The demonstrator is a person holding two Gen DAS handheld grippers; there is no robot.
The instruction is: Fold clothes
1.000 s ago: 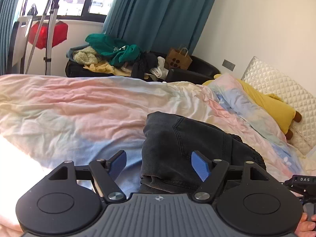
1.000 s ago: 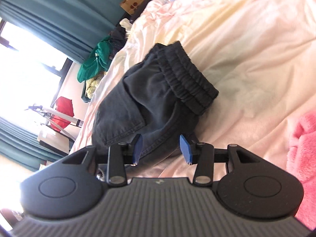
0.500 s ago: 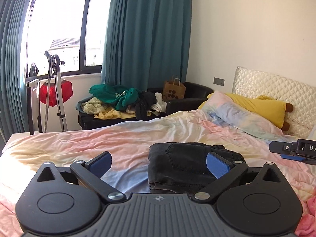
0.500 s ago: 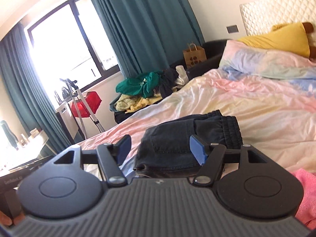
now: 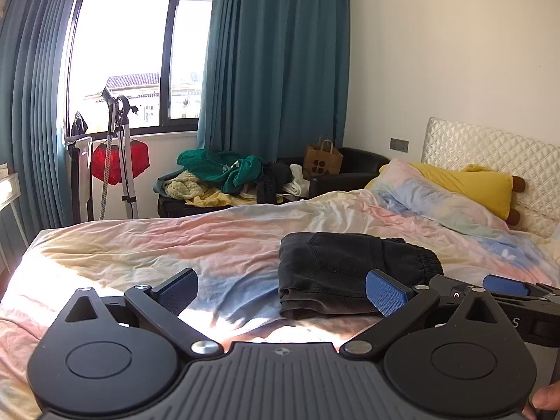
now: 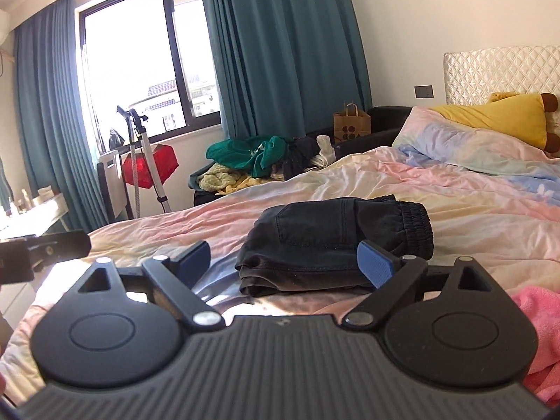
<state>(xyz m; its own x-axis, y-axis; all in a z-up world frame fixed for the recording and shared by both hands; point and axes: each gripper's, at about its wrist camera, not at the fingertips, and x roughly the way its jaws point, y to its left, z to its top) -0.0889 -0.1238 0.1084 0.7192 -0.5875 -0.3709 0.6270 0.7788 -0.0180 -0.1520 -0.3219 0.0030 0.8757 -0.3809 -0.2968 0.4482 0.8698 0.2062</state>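
Note:
Folded black trousers (image 5: 343, 269) (image 6: 332, 241) lie in a compact stack on the pastel bedspread (image 5: 175, 245) (image 6: 472, 210), elastic waistband toward the headboard. My left gripper (image 5: 281, 292) is open, pulled back from the stack, with nothing between its blue pads. My right gripper (image 6: 285, 262) has its jaws still opening and wide apart; it hovers short of the trousers and holds nothing. It also shows at the right edge of the left wrist view, right gripper (image 5: 504, 287). A pink fluffy garment (image 6: 539, 329) lies at the near right.
A pile of clothes (image 5: 224, 175) covers a dark bench under the window. A paper bag (image 5: 322, 159) stands on a black armchair. A yellow plush pillow (image 5: 465, 185) rests by the quilted headboard. A garment steamer stand (image 5: 119, 154) is at the left.
Both grippers have drawn back and risen from the trousers, letting them rest folded on the bed. The right gripper has rolled upright and its jaws have widened; the left jaws have widened too.

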